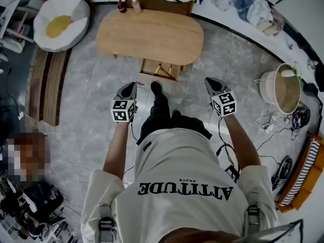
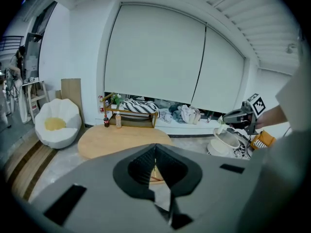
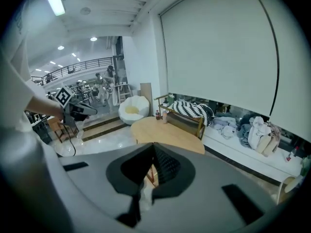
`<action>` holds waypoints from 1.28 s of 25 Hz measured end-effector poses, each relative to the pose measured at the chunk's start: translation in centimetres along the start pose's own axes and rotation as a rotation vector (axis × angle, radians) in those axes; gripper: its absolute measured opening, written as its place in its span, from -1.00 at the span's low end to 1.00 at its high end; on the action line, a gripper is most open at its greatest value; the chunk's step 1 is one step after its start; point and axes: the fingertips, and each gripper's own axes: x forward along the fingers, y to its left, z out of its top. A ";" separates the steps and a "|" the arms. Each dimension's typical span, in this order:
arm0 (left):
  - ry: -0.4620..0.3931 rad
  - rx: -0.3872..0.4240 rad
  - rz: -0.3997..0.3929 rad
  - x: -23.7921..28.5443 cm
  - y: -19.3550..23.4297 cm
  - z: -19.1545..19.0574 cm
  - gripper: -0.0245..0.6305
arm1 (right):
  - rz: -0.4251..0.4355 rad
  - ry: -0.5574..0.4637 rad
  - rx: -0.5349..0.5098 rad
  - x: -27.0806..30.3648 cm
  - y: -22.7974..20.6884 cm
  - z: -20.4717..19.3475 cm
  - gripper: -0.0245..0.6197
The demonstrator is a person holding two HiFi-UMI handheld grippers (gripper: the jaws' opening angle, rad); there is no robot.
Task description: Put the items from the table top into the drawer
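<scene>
Drawer (image 1: 161,69) open under table (image 1: 152,34) edge

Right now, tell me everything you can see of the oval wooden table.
The table has a light wood, oval top that looks smooth and bare across its middle. It stands on the grey tiled floor ahead of the person, one long side toward them. A drawer is pulled out under that near edge, with small items inside. A dark bottle and a pale bottle stand at its far edge; whether they rest on the top is unclear.
</scene>
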 end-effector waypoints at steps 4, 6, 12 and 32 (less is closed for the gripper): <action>-0.035 0.015 0.014 -3.4 -2.0 0.3 -0.86 | 0.013 -0.022 -0.013 -2.9 1.2 -0.4 -0.87; -0.047 0.027 0.012 -5.2 -2.8 0.4 -0.86 | 0.016 -0.029 -0.011 -4.1 2.0 -0.5 -0.87; -0.088 0.044 0.026 -9.7 -2.8 0.8 -0.86 | 0.003 -0.064 0.023 -6.4 4.2 0.1 -0.87; -0.126 0.130 -0.063 -15.8 3.7 1.0 -0.86 | -0.210 -0.161 0.098 -7.8 11.5 4.2 -0.87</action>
